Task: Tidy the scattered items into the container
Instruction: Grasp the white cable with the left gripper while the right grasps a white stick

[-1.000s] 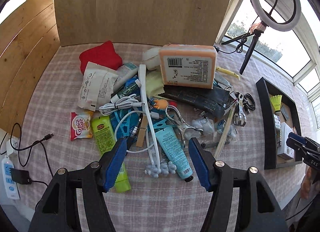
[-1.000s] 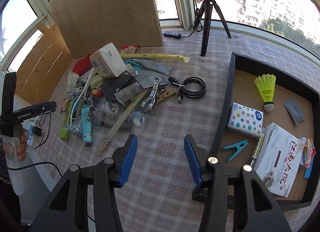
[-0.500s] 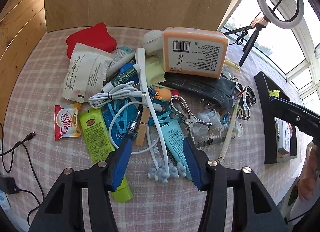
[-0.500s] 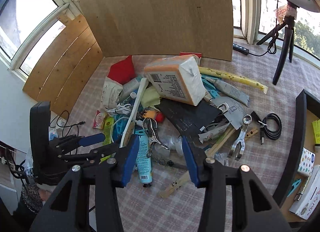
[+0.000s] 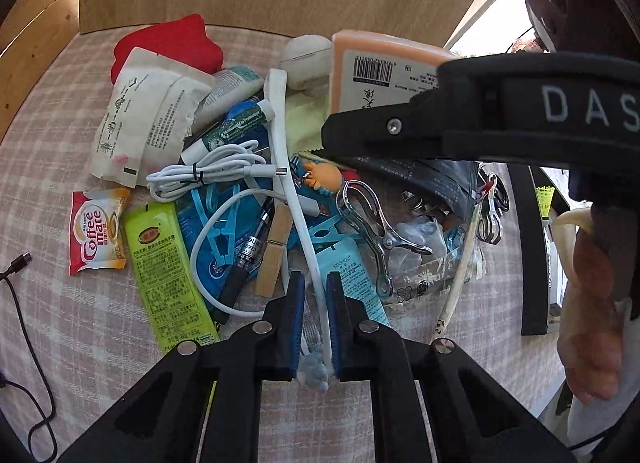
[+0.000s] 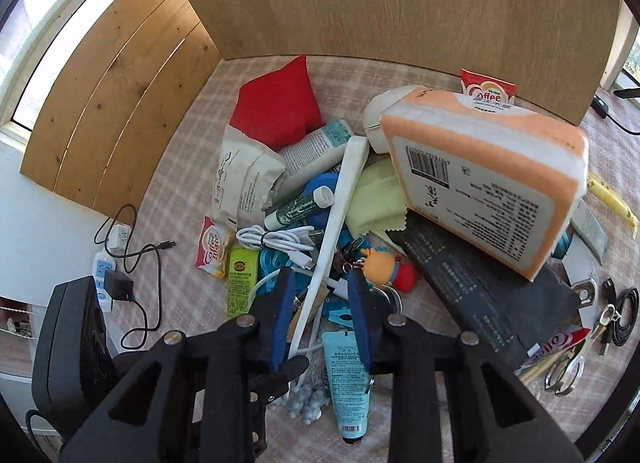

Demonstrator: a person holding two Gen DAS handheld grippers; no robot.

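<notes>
A pile of small items lies on the checked tablecloth. A long white massage stick (image 5: pixel 292 191) with a knobbly grey-blue head (image 5: pixel 316 373) runs through the pile. My left gripper (image 5: pixel 314 323) has its blue pads closed around the stick near its head. My right gripper (image 6: pixel 320 311) hovers over the same stick (image 6: pixel 340 215), jaws partly open, with the stick passing between them; it holds nothing. The right gripper's body (image 5: pixel 480 123) crosses the left wrist view. A black container (image 5: pixel 532 263) stands at the right, with a yellow shuttlecock (image 5: pixel 545 199) inside.
The pile holds an orange tissue pack (image 6: pixel 492 179), red pouch (image 6: pixel 280 107), teal tube (image 6: pixel 346 383), green sachet (image 5: pixel 164 271), white cable (image 5: pixel 216 175), metal clip (image 5: pixel 372 223) and coffee sachet (image 5: pixel 98 231). A wooden board (image 6: pixel 400 3) stands behind. A black cable (image 5: pixel 24 303) lies left.
My left gripper moved forward and closed on the white stick. My right gripper swung from near the container over the pile and narrowed its jaws around the stick.
</notes>
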